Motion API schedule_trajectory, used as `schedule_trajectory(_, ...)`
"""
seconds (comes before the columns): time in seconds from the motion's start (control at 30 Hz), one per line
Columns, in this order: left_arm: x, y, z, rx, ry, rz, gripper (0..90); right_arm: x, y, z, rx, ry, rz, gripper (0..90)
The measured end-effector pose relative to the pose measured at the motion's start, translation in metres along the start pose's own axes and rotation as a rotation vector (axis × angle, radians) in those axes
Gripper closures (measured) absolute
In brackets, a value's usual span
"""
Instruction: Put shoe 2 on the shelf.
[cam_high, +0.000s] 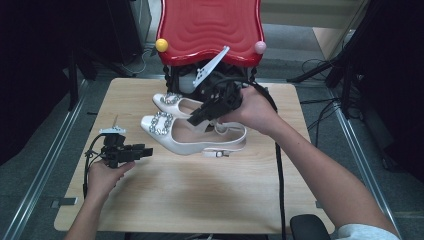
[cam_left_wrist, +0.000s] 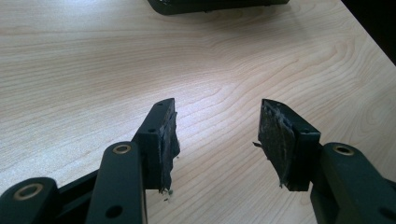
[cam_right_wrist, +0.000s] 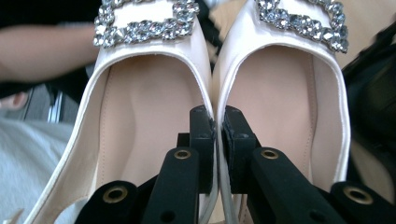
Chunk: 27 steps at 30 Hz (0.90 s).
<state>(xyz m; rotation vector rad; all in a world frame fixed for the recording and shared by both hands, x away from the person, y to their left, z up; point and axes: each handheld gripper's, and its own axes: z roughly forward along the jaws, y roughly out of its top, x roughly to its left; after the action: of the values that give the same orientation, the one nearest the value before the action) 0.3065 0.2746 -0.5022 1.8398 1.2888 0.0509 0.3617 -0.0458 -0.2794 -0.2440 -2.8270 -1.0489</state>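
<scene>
The right gripper (cam_right_wrist: 217, 122) is clenched on the two cream shoes (cam_high: 192, 131) at once, one jaw inside each shoe, so the two touching inner walls are pinched together between the pads. To carry the pair well, the person should probably keep the squeeze steady and the wrist level (the heels hang free and could swing). A tilt might let one wall slip out. In the high view the shoes sit near the far middle of the wooden table (cam_high: 190, 200), just in front of a red chair (cam_high: 210, 27). The left gripper (cam_left_wrist: 217, 135) hovers over bare wood, jaws released and holding nothing, well apart from the shoes.
</scene>
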Motion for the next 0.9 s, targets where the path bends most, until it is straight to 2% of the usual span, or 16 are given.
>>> schedule_trajectory(0.1, -0.001, 0.0, 0.001, 0.003, -0.001, -0.009, 47.0, 0.001, 0.009, -0.019, -0.081, -0.024, 0.026, 85.7)
schedule_trajectory(0.23, -0.001, 0.001, 0.002, 0.008, 0.0, 0.001, 47.1, 0.0, 0.02, -0.041, -0.17, -0.039, 0.062, 85.8)
schedule_trajectory(0.27, -0.001, 0.001, 0.002, 0.011, -0.003, 0.003, 47.1, -0.002, 0.025, -0.049, -0.209, -0.044, 0.091, 85.8)
schedule_trajectory(0.37, -0.002, 0.002, 0.004, 0.016, -0.003, 0.008, 47.2, -0.006, 0.033, -0.064, -0.275, -0.071, 0.131, 85.8)
schedule_trajectory(0.5, -0.004, 0.003, 0.008, 0.023, -0.004, 0.018, 47.2, -0.018, 0.041, -0.082, -0.378, -0.099, 0.221, 85.8)
schedule_trajectory(0.7, -0.006, 0.006, 0.011, 0.02, 0.001, 0.039, 47.1, -0.039, 0.051, -0.103, -0.484, -0.181, 0.341, 85.8)
schedule_trajectory(0.77, -0.007, 0.007, 0.013, 0.026, 0.002, 0.043, 47.1, -0.046, 0.052, -0.108, -0.518, -0.185, 0.388, 85.7)
schedule_trajectory(0.83, -0.008, 0.008, 0.014, 0.027, 0.0, 0.048, 47.1, -0.052, 0.053, -0.112, -0.561, -0.228, 0.421, 85.8)
schedule_trajectory(0.87, -0.007, 0.008, 0.014, 0.031, 0.0, 0.053, 47.1, -0.054, 0.055, -0.115, -0.586, -0.27, 0.43, 85.8)
schedule_trajectory(0.9, -0.008, 0.008, 0.015, 0.03, -0.001, 0.049, 47.2, -0.058, 0.055, -0.118, -0.607, -0.285, 0.455, 85.8)
